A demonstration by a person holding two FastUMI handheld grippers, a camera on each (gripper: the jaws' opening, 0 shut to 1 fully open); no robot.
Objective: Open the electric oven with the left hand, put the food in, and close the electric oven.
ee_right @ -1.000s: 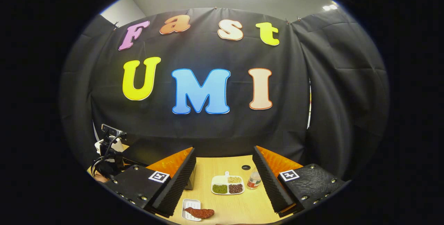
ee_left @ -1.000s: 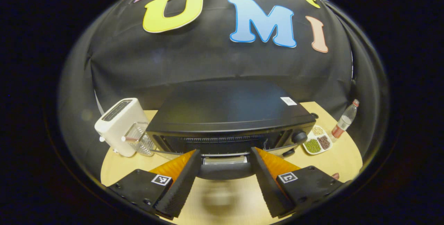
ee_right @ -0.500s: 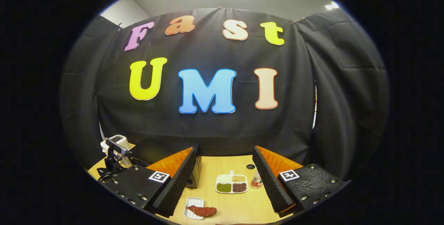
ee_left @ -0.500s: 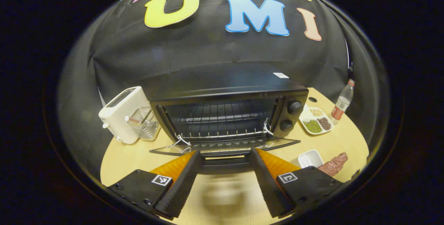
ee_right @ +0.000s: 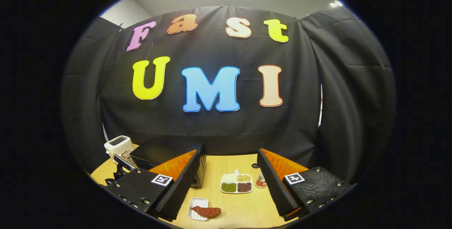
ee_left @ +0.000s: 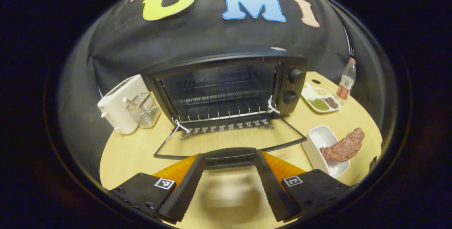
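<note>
Holding the oven door's handle between its fingers, the left claw is sitting in front of the open electric oven. Right of the oven, the meat is lying long-ways across its white dish, nearer the wide-open right claw.

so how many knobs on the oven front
2, both on the panel right of the open oven cavity: the upper knob near the top, the lower knob directly under it. None looks hidden.
</note>
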